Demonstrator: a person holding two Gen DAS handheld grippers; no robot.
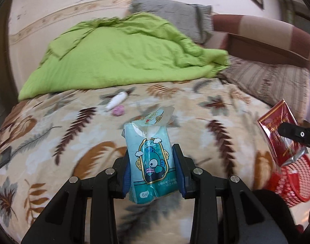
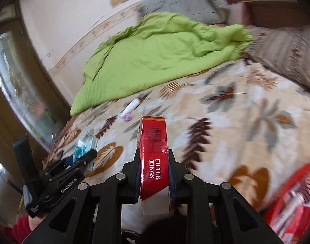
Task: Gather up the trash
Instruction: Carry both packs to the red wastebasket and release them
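My left gripper (image 1: 154,162) is shut on a teal tissue pack (image 1: 152,158) with a cartoon fish print, held above the leaf-patterned bed. My right gripper (image 2: 154,162) is shut on a red cigarette box (image 2: 154,144) marked "FILTER KINGS". The same box shows at the right of the left wrist view (image 1: 281,134), above a red mesh basket (image 1: 293,181). The basket also shows at the lower right of the right wrist view (image 2: 293,195) and holds several red and white items. The left gripper with the tissue pack (image 2: 85,146) shows at the left of the right wrist view. A white tube (image 1: 116,100) and a pink crumpled bit (image 1: 118,110) lie on the bed.
A green quilt (image 1: 118,55) is bunched at the far side of the bed (image 1: 53,142). Grey and striped pillows (image 1: 266,81) lie at the head, by a brown headboard (image 1: 262,30). A wall runs behind. A doorway (image 2: 12,93) is at the left.
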